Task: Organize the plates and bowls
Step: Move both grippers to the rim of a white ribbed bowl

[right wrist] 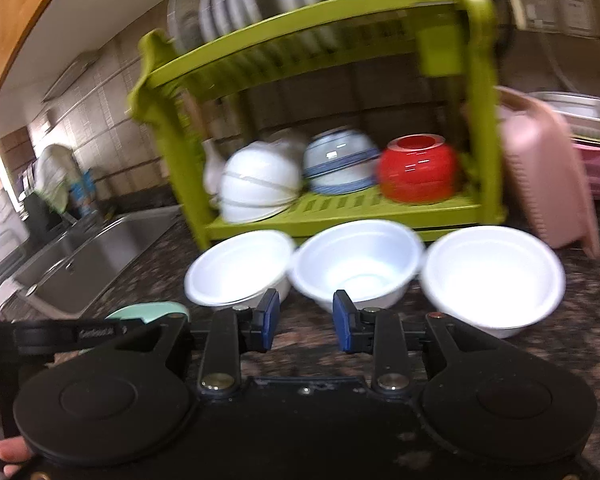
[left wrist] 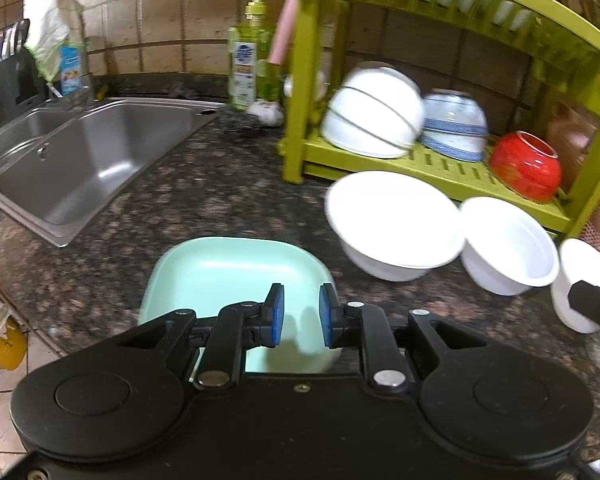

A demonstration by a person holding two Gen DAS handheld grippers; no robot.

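A mint green square plate (left wrist: 224, 276) lies on the dark granite counter, right under my left gripper (left wrist: 301, 314), whose blue-padded fingers stand open above its near edge with nothing between them. Three white bowls (right wrist: 356, 260) sit in a row in front of the green dish rack (right wrist: 312, 216). My right gripper (right wrist: 306, 322) hovers open just short of the gap between the left bowl (right wrist: 240, 270) and the middle one. The rack's lower shelf holds upturned white bowls (left wrist: 374, 114), a blue-striped bowl (left wrist: 454, 126) and a red bowl (left wrist: 526, 166). Plates (right wrist: 236, 4) stand in its top tier.
A steel sink (left wrist: 88, 156) lies at the left, with a green soap bottle (left wrist: 250, 52) behind it. A pink basket (right wrist: 540, 172) and metal basins (right wrist: 584, 116) stand right of the rack. The counter edge drops to a tiled floor (left wrist: 4, 420) at the near left.
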